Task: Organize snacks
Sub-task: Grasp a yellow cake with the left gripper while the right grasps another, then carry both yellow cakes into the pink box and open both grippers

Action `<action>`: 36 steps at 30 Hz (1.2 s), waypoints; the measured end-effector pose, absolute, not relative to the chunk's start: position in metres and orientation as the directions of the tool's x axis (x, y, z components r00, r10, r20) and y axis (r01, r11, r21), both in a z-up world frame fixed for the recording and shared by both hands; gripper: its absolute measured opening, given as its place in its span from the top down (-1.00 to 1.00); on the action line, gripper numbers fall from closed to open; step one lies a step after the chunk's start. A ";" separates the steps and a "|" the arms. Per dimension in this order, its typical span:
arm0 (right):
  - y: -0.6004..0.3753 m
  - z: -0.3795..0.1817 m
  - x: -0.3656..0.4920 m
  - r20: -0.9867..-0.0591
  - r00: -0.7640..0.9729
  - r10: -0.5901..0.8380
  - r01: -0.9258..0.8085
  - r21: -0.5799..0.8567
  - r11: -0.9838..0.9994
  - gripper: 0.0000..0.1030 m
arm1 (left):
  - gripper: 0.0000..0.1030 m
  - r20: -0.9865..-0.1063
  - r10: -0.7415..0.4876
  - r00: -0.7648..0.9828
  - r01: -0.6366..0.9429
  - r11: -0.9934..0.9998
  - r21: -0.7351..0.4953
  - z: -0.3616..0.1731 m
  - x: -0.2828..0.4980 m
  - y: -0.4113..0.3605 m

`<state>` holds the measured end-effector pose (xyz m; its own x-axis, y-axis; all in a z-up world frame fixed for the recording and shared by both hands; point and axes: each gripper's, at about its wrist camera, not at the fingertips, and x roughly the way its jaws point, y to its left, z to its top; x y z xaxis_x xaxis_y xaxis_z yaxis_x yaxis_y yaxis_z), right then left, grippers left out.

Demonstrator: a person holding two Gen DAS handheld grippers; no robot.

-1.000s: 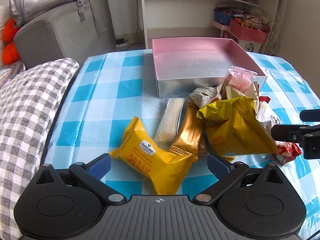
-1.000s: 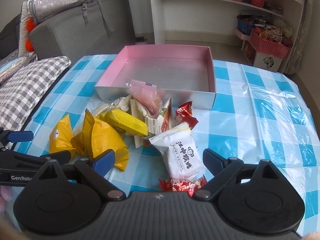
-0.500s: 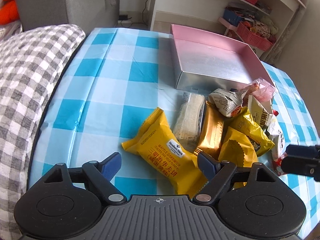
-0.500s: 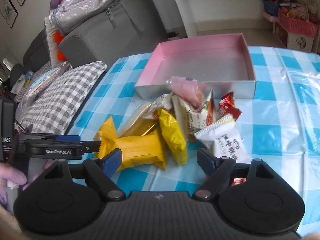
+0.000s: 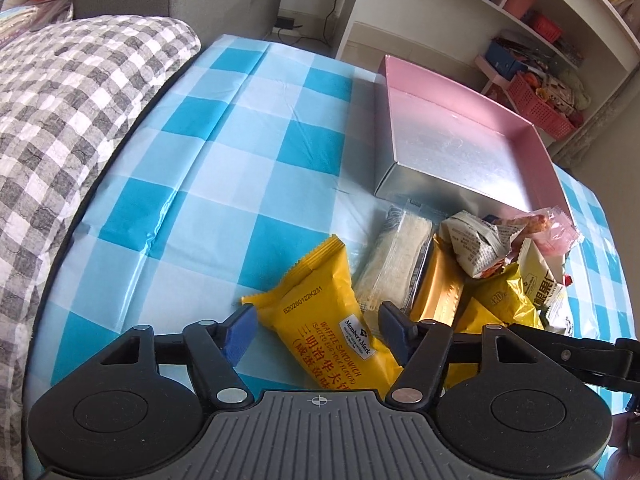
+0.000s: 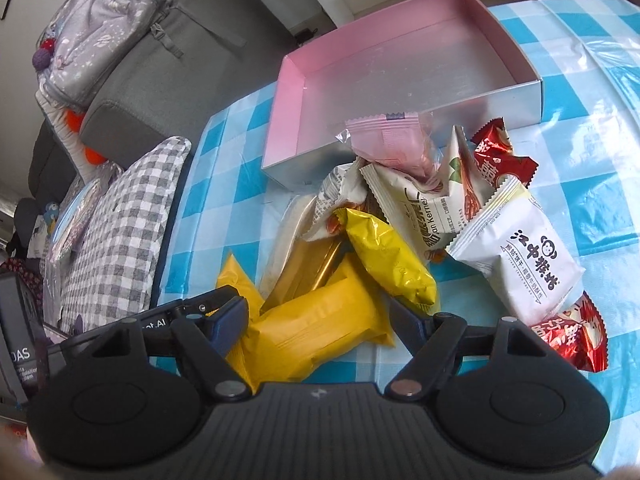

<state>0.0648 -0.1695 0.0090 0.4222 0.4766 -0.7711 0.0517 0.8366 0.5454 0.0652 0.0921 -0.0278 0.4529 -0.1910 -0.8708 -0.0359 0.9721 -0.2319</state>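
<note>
A pile of snack packets lies on the blue checked tablecloth in front of an empty pink and silver box (image 5: 460,148), also in the right wrist view (image 6: 400,64). My left gripper (image 5: 316,332) is open, its fingers on either side of a yellow waffle sandwich packet (image 5: 324,312). My right gripper (image 6: 316,316) is open, its fingers on either side of another yellow packet (image 6: 316,332). Further packets in the pile: gold (image 5: 438,292), pale wafer (image 5: 396,264), white (image 6: 528,256), pink (image 6: 388,144), red (image 6: 500,156).
A grey checked cushion (image 5: 60,120) lies along the table's left edge. A grey sofa with a silver backpack (image 6: 100,28) stands behind. White shelves with red baskets (image 5: 540,96) stand at the back right. The left gripper's body (image 6: 160,320) shows beside the right one.
Both grippers have moved down and closer to the pile. Each now has a yellow packet between its open fingers, and the two grippers stand closer to each other.
</note>
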 end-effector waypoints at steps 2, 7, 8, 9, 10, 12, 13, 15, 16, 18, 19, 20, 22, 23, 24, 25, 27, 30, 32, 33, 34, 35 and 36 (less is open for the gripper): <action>-0.163 0.003 0.066 -0.795 0.402 0.453 0.073 0.521 0.850 -0.39 | -0.15 -0.881 -0.176 0.440 -0.035 0.976 -0.213 -0.032 0.065 0.088; -0.152 -0.005 0.060 -0.838 0.355 0.414 0.071 0.466 0.882 -0.35 | -0.12 -0.884 -0.174 0.433 0.001 0.981 -0.193 -0.034 0.057 0.086; -0.151 -0.007 0.059 -0.844 0.345 0.411 0.071 0.459 0.885 -0.35 | -0.10 -0.885 -0.175 0.431 0.006 0.982 -0.191 -0.033 0.055 0.086; -0.151 -0.009 0.057 -0.849 0.338 0.407 0.070 0.454 0.888 -0.35 | -0.06 -0.886 -0.176 0.429 0.012 0.982 -0.189 -0.033 0.054 0.086; -0.150 -0.010 0.055 -0.855 0.331 0.400 0.069 0.445 0.893 -0.35 | -0.04 -0.887 -0.175 0.427 0.016 0.982 -0.186 -0.033 0.052 0.087; -0.148 -0.012 0.051 -0.862 0.317 0.395 0.065 0.435 0.898 -0.35 | -0.02 -0.890 -0.172 0.423 0.025 0.984 -0.178 -0.034 0.049 0.087; -0.147 -0.013 0.049 -0.862 0.313 0.398 0.064 0.438 0.897 -0.35 | -0.01 -0.891 -0.171 0.421 0.030 0.984 -0.175 -0.034 0.048 0.087; -0.145 -0.016 0.048 -0.861 0.302 0.410 0.063 0.447 0.892 -0.35 | 0.02 -0.896 -0.170 0.411 0.038 0.985 -0.169 -0.035 0.046 0.086; -0.143 -0.016 0.047 -0.860 0.296 0.416 0.061 0.451 0.890 -0.35 | 0.06 -0.900 -0.168 0.403 0.042 0.985 -0.165 -0.036 0.045 0.085; -0.139 -0.018 0.046 -0.860 0.284 0.423 0.058 0.456 0.888 -0.35 | 0.14 -0.910 -0.164 0.382 0.049 0.986 -0.157 -0.040 0.042 0.083; -0.135 -0.020 0.047 -0.861 0.275 0.428 0.055 0.458 0.887 -0.33 | 0.17 -0.914 -0.160 0.374 0.055 0.987 -0.150 -0.042 0.041 0.082; -0.131 -0.021 0.048 -0.862 0.267 0.431 0.049 0.458 0.887 -0.32 | 0.20 -0.915 -0.151 0.375 0.063 0.989 -0.137 -0.043 0.040 0.080; -0.124 -0.021 0.048 -0.870 0.271 0.413 0.029 0.436 0.900 -0.32 | 0.21 -0.913 -0.137 0.384 0.077 0.990 -0.116 -0.042 0.037 0.077; -0.122 -0.020 0.049 -0.873 0.275 0.403 0.016 0.424 0.906 -0.29 | 0.22 -0.913 -0.134 0.386 0.078 0.991 -0.112 -0.042 0.036 0.077; -0.119 -0.020 0.049 -0.874 0.278 0.398 0.006 0.416 0.909 -0.24 | 0.23 -0.912 -0.130 0.390 0.076 0.991 -0.109 -0.041 0.035 0.077; -0.119 -0.020 0.049 -0.875 0.283 0.393 -0.002 0.409 0.912 -0.13 | 0.23 -0.911 -0.127 0.393 0.076 0.991 -0.106 -0.041 0.034 0.077; -0.119 -0.019 0.049 -0.873 0.289 0.392 -0.012 0.406 0.914 0.15 | 0.24 -0.909 -0.122 0.399 0.077 0.992 -0.099 -0.039 0.032 0.076; -0.119 -0.021 0.051 -0.870 0.291 0.398 -0.011 0.412 0.911 0.26 | 0.25 -0.901 -0.118 0.418 0.079 0.992 -0.094 -0.036 0.030 0.077; -0.121 -0.020 0.049 -0.869 0.295 0.398 -0.019 0.411 0.911 0.28 | 0.25 -0.894 -0.119 0.432 0.079 0.992 -0.094 -0.031 0.029 0.078; -0.121 -0.019 0.048 -0.868 0.299 0.397 -0.024 0.409 0.912 0.28 | 0.26 -0.889 -0.120 0.441 0.080 0.992 -0.094 -0.029 0.028 0.078; -0.124 -0.016 0.045 -0.866 0.305 0.397 -0.030 0.408 0.913 0.29 | 0.26 -0.886 -0.120 0.448 0.079 0.992 -0.094 -0.027 0.027 0.079; -0.127 -0.014 0.042 -0.863 0.310 0.398 -0.035 0.408 0.912 0.29 | 0.26 -0.882 -0.120 0.455 0.078 0.992 -0.095 -0.024 0.027 0.080; -0.131 -0.010 0.036 -0.859 0.318 0.401 -0.042 0.410 0.911 0.29 | 0.26 -0.877 -0.122 0.464 0.077 0.992 -0.097 -0.022 0.026 0.081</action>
